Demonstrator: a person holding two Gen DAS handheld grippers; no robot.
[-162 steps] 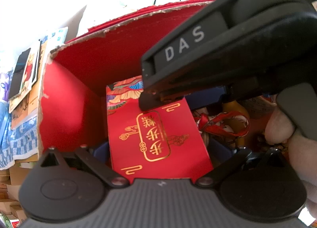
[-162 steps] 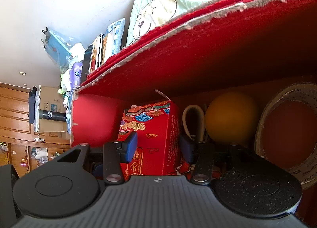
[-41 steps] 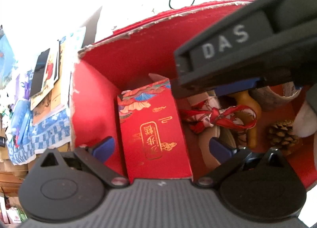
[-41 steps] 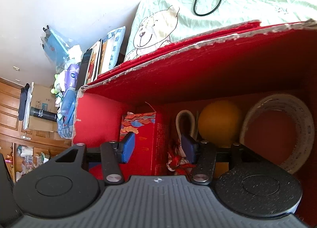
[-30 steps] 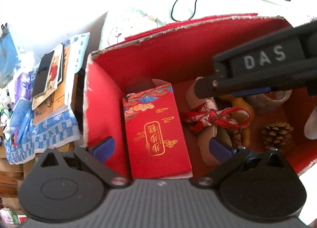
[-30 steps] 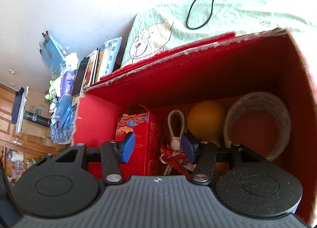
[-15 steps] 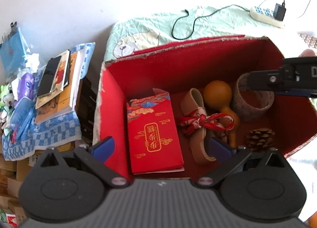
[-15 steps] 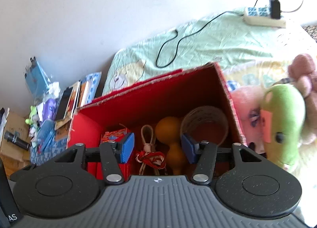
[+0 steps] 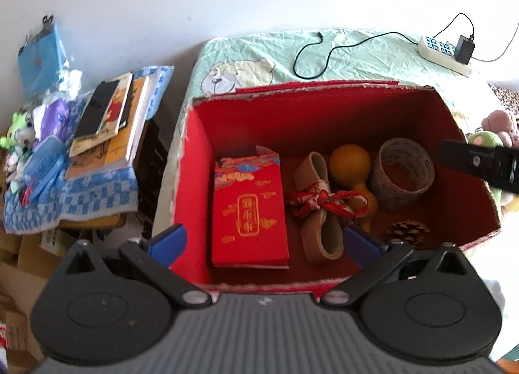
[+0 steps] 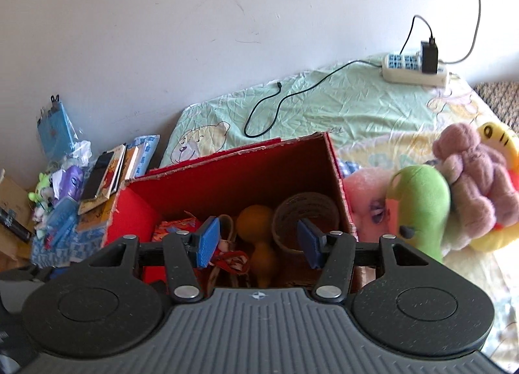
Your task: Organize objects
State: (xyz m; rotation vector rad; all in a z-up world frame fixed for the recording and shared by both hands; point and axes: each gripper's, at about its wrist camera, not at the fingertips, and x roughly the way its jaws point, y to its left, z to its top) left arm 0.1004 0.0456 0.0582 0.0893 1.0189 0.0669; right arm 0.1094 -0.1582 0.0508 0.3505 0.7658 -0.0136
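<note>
You are between items: both of your grippers hang above the red box [image 9: 324, 107], and neither holds anything. Your left gripper [image 9: 264, 241] stands wide; your right gripper [image 10: 258, 242] is spread too, with nothing between its blue pads. Inside the box lie 5 things: the red packet [image 9: 249, 211] at 9 o'clock, the ribbon-tied tape roll [image 9: 319, 208] in the middle, the gourd [image 9: 352, 166] beside it, the wide tape ring [image 9: 402, 174] at 2 o'clock, the pine cone [image 9: 407, 232] at 4 o'clock. In my judgement the plush toys [image 10: 454, 192] outside, at 3 o'clock of the box, come next: swing your right gripper over and close on soft bulk, which will squash.
</note>
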